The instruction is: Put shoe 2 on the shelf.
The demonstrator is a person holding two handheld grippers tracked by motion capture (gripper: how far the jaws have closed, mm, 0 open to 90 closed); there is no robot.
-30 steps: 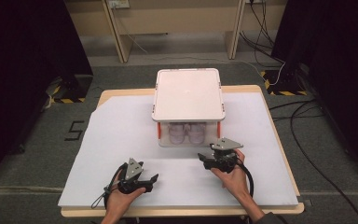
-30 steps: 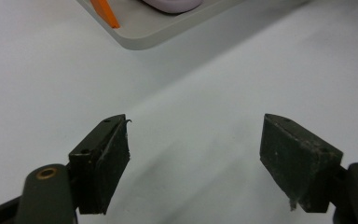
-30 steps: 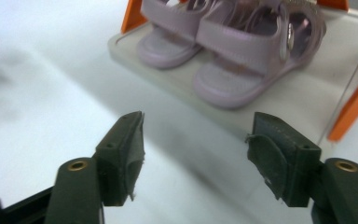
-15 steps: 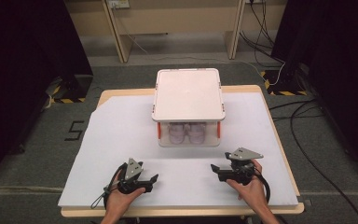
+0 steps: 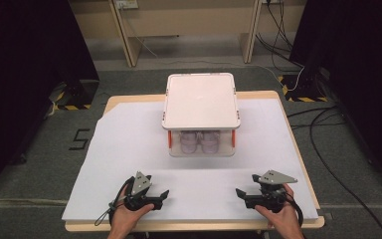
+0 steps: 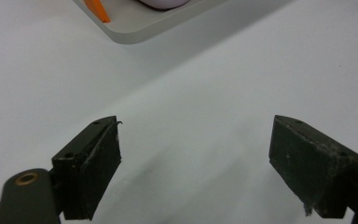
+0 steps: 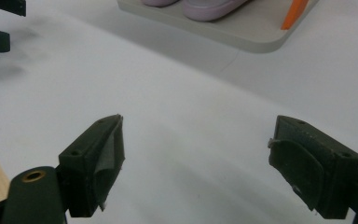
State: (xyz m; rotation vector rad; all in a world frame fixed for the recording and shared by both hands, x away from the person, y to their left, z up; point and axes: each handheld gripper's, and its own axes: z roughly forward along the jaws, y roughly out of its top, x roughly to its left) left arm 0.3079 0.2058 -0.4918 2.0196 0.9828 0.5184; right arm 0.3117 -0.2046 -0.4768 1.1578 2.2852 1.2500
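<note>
A clear storage box (image 5: 201, 142) with a white lid (image 5: 201, 101) and orange latches (image 5: 169, 139) stands at the middle of the white-covered table (image 5: 129, 149); a pair of pale lilac shoes (image 5: 199, 141) sits inside it, visible through the front wall. The lid appears seated and the latches lie against the sides. Both grippers rest near the front edge, well apart from the box. The left gripper (image 5: 163, 194) has its jaws spread wide with nothing between them — the jaws have just been opening. The right gripper (image 5: 239, 192) is likewise wide and empty, its jaws also just opened; it lies low over the cloth at the right. Risk assessment: with both claws clear of the box, any fresh approach starts from a distance, and the latches are small targets, so a jaw arriving off-line could slide off the plastic or push the whole box across the smooth cover. Lifting the lid from one side only could tilt the box and shift the shoes. The trailing cable (image 5: 103, 217) near the left hand may snag on the table edge.
</note>
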